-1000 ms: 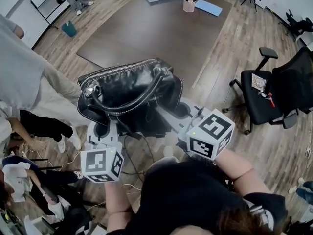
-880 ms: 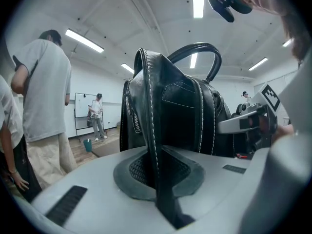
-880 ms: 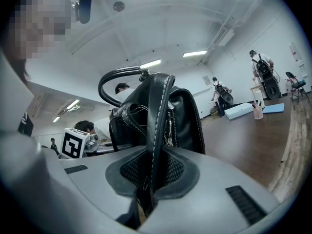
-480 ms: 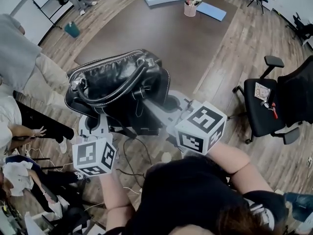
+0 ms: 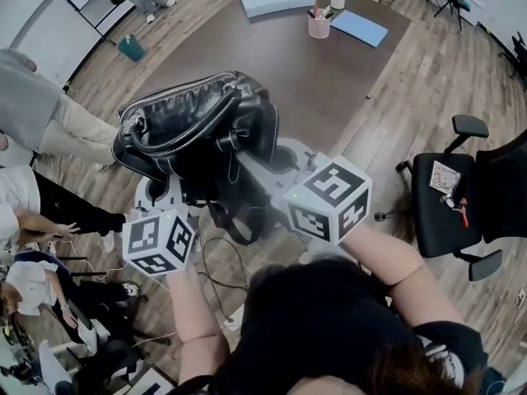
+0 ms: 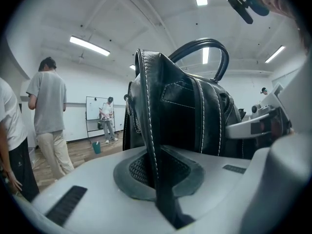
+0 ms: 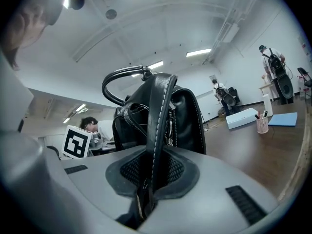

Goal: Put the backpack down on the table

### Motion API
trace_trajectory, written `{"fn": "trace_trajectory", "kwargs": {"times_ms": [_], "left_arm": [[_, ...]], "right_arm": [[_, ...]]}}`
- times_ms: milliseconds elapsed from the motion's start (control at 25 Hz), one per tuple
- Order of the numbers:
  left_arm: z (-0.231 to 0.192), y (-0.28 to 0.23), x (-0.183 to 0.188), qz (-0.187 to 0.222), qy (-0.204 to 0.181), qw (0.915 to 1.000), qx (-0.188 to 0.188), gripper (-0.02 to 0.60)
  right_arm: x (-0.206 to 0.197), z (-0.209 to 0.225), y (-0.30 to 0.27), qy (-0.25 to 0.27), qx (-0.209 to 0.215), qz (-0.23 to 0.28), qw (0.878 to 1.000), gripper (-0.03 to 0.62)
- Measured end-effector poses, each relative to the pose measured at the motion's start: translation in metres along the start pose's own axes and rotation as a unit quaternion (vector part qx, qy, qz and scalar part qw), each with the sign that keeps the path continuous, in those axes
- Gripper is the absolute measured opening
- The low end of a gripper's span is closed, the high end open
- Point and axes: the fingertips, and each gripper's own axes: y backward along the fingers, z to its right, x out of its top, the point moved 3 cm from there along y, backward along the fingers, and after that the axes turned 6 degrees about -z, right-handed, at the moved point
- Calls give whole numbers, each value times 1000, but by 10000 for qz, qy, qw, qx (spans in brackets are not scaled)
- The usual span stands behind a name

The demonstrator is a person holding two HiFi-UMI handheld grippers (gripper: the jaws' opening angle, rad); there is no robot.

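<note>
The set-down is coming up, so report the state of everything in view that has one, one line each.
backpack: zip looks closed, held up off the table, top handle arched up
left gripper: shut on a backpack strap
right gripper: shut on a backpack strap
table: backpack not yet on it
pen cup: upright, pens inside
office chair: unoccupied, small items on the seat

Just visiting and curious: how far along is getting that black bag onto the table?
Done: the backpack is lifted, its straps pinched in the left hand-held gripper and the right hand-held gripper. In hand: it hangs at the near corner of the table. Left: setting it down and letting go.
</note>
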Motion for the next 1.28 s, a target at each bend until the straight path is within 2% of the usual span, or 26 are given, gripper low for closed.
{"fn": "trace_trajectory", "kwargs": {"times_ms": [160, 520, 800, 1040, 1280], "left_arm": [[20, -32, 10, -45, 52, 9999, 84, 38], [18, -61, 18, 49, 99, 9999, -12, 38], [21, -112, 28, 47, 86, 9994, -323, 38], [34, -184, 38, -107, 75, 9974, -707, 38], [51, -239, 37, -263, 18, 9944, -1020, 38]], "right_arm": [[7, 35, 8, -27, 63, -11, 10000, 48], [3, 45, 2, -127, -66, 135, 9998, 48], [12, 83, -9, -112, -386, 129, 9991, 48], [24, 150, -20, -178, -843, 18, 9963, 48], [22, 200, -21, -328, -1218, -12, 9920, 48]]}}
